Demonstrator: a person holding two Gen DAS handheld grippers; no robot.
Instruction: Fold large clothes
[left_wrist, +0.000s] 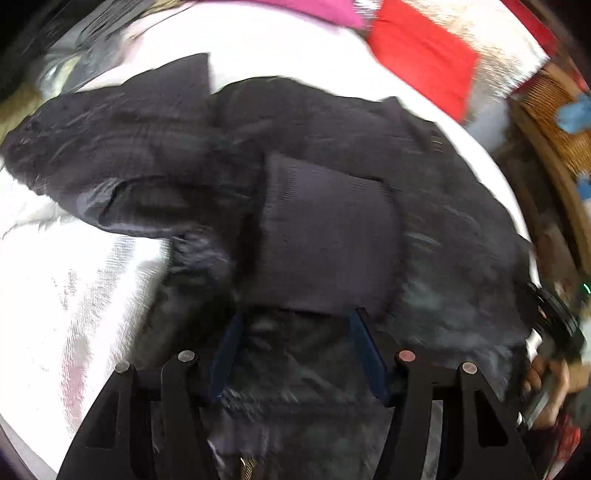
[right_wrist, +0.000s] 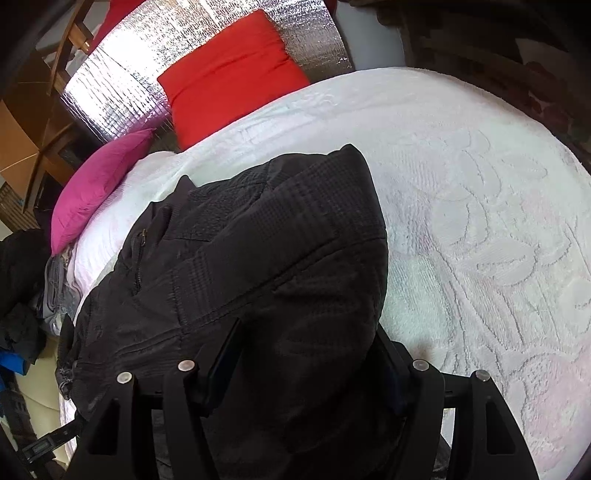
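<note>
A large black quilted jacket (left_wrist: 325, 206) lies crumpled on a white bedspread (left_wrist: 74, 280), one sleeve stretched to the left. My left gripper (left_wrist: 295, 317) is over its near edge, fingers spread wide with jacket fabric between them; the view is blurred. In the right wrist view the same jacket (right_wrist: 258, 240) is bunched up, its zipper at the left. My right gripper (right_wrist: 310, 332) has a thick fold of the jacket between its wide-spread fingers. The right fingertip is hidden by the cloth. My right gripper and the hand holding it show at the right edge of the left wrist view (left_wrist: 554, 332).
A red cushion (right_wrist: 229, 70) and a magenta pillow (right_wrist: 96, 184) lie at the far edge of the bedspread (right_wrist: 480, 203). Silver foil sheeting (right_wrist: 122, 85) lies beyond them. Wooden furniture (right_wrist: 33, 122) stands at the left. A wicker basket (left_wrist: 554, 114) stands beside the bed.
</note>
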